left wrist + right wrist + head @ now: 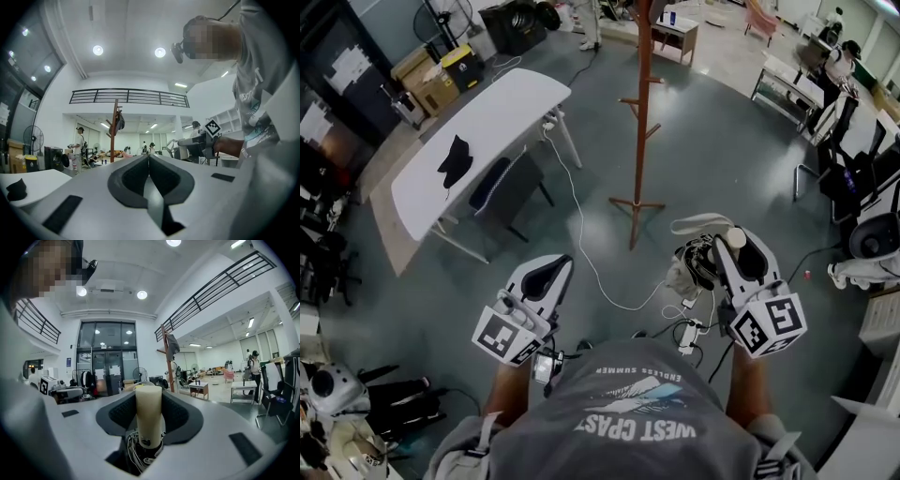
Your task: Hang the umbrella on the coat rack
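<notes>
The right gripper (149, 401) was clenched on the cream handle (148, 414) of the folded umbrella (689, 267). The handle stood upright between the pads and the canopy bunched below them. The left gripper (148, 161) had its jaws pressed together on nothing and was held low at the person's left side.

The coat rack (642, 112) stood well apart, across bare floor (722, 159), so the step in hand looked like the carry toward it. To do that well, the clamp on the handle should stay firm, and the umbrella should be raised level with a free peg (630, 100) before any release. A pale loop (698, 223) arched over the umbrella in the head view. It was probably the wrist strap and the natural part to slip over a peg, though it was too small to be sure. The left gripper was free to spread it.

The top of the rack was cut off in the head view. Both gripper views showed something dark (172, 345) already hanging high on the rack, its kind unclear. Most of the canopy was hidden under the right jaws.
</notes>
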Demonstrator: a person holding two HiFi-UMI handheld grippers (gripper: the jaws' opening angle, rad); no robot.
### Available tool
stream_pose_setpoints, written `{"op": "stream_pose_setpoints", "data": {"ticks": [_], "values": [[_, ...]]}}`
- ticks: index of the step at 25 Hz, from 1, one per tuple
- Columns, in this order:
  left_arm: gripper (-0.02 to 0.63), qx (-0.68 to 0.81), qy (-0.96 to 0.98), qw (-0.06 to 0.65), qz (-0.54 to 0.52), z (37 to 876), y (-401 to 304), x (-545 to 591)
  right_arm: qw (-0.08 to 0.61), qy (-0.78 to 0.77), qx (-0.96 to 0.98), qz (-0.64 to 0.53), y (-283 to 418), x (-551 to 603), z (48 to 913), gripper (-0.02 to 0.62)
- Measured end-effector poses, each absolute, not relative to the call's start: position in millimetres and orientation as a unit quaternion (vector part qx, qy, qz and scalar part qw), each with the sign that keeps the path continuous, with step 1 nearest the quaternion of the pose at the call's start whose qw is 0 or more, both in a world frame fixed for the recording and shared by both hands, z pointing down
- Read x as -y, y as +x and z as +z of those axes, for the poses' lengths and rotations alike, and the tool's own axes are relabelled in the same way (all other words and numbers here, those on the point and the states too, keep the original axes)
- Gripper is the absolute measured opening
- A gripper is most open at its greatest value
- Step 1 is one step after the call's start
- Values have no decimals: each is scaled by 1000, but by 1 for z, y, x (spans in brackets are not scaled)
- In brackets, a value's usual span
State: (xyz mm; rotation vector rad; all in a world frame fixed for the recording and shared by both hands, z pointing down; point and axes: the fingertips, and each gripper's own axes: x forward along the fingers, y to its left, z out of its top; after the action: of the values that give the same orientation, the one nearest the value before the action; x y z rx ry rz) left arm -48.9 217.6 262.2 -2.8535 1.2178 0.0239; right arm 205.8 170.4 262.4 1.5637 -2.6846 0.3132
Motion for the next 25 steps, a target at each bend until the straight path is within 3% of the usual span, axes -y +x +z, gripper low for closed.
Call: {"op": "stream_pose_setpoints", "data": {"ticks": [25], "values": [[18, -354, -935, 13, 2, 271, -3, -158, 7, 519, 847, 112, 235, -124, 277, 178]]}}
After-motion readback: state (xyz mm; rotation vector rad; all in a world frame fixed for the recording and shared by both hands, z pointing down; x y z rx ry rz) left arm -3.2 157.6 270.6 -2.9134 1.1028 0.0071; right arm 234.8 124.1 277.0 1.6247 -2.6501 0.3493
